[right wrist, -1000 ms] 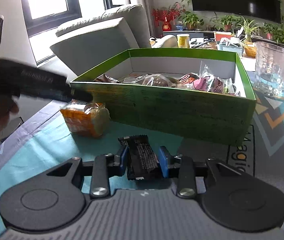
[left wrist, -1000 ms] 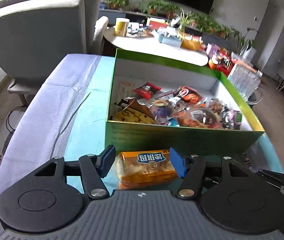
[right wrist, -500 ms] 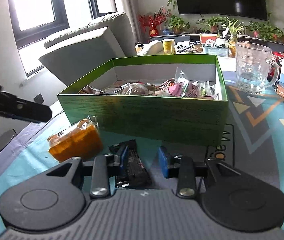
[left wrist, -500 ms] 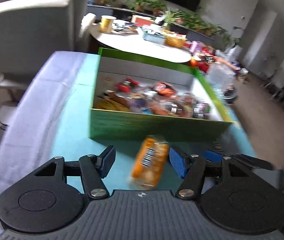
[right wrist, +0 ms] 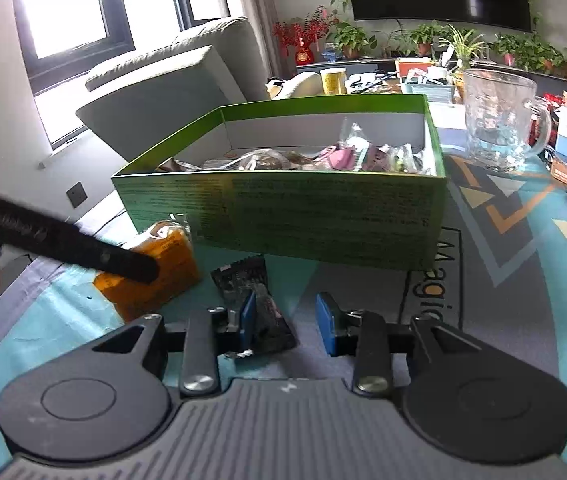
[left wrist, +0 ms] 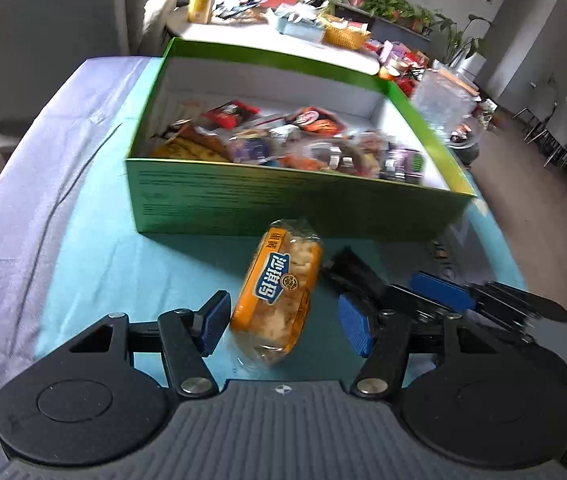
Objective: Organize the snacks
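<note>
Right now we have the orange plastic-wrapped packet of biscuits point(left wrist: 279, 296) lying on the teal printed table mat point(left wrist: 95, 256) just in front of the green cardboard box full of wrapped snacks point(left wrist: 283, 200); it sits between the blue pads of our left gripper point(left wrist: 285, 324), whose jaws stand wide with a clear gap on the right and the left pad just beside the wrapper, not pressing it; its long axis runs roughly away from us toward the box, so the jaws straddle its narrow width. Our right gripper point(right wrist: 287, 322) stands at a narrower opening over the black foil snack bar point(right wrist: 255, 300); the bar lies against the left pad while the right pad stands clear of it, so nothing is clamped. Compared with a second ago, the orange packet has swung from lying crosswise between the left pads to pointing lengthwise at the box, and the black bar has slid leftward between the right pads.
</note>
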